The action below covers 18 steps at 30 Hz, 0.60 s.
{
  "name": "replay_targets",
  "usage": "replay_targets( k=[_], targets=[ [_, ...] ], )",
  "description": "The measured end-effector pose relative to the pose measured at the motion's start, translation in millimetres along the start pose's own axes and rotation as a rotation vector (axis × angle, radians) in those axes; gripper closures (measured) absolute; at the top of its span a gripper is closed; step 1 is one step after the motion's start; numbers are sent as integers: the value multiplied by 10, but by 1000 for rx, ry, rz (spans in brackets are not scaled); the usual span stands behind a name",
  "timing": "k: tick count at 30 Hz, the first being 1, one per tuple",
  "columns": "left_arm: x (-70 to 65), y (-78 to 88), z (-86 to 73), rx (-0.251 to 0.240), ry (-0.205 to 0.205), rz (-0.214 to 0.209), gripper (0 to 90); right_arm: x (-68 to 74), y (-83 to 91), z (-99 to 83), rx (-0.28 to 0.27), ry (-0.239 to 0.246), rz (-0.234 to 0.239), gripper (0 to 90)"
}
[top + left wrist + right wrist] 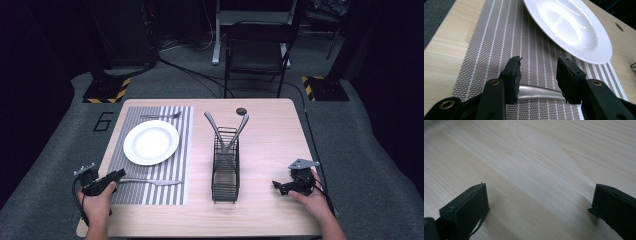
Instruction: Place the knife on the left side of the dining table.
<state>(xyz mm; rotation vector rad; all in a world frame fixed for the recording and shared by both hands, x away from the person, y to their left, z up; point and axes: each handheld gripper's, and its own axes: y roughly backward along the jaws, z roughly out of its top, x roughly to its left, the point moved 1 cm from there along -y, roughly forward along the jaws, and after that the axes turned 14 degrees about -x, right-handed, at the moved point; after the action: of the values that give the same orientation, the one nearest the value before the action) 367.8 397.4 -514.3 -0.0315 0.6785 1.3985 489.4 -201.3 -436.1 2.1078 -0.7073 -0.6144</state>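
Looking down from the high view, you have the left gripper at the near left edge of the striped placemat, right at the handle end of the knife. That knife lies flat on the mat, just on your side of the white plate, its long axis running across the table toward the wire rack. Your right gripper rests well apart, beyond the rack, so the left hand is the nearer one by far.

In the left gripper view, your jaws are spread with the knife handle lying crosswise between them; neither pad presses on it, so it is not pinched. The plate sits ahead and to the right.

In the right gripper view, your jaws stand wide apart over bare table, holding nothing.
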Motion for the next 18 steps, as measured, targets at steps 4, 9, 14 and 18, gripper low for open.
replay_targets(
  k=[4,9,14,18],
  targets=[
    [-89,1,11,0,-49,-13,505,0,0,0,1,0,0,0],
    [-199,-2,11,21,-140,-26,480,0,0,0,1,0,0,0],
    [-302,-30,-10,36,-199,-54,466,-7,1,0,-7,13,-6,0],
    [-370,-62,-32,47,-221,-89,457,-7,1,0,-7,13,-6,0]
  ],
)
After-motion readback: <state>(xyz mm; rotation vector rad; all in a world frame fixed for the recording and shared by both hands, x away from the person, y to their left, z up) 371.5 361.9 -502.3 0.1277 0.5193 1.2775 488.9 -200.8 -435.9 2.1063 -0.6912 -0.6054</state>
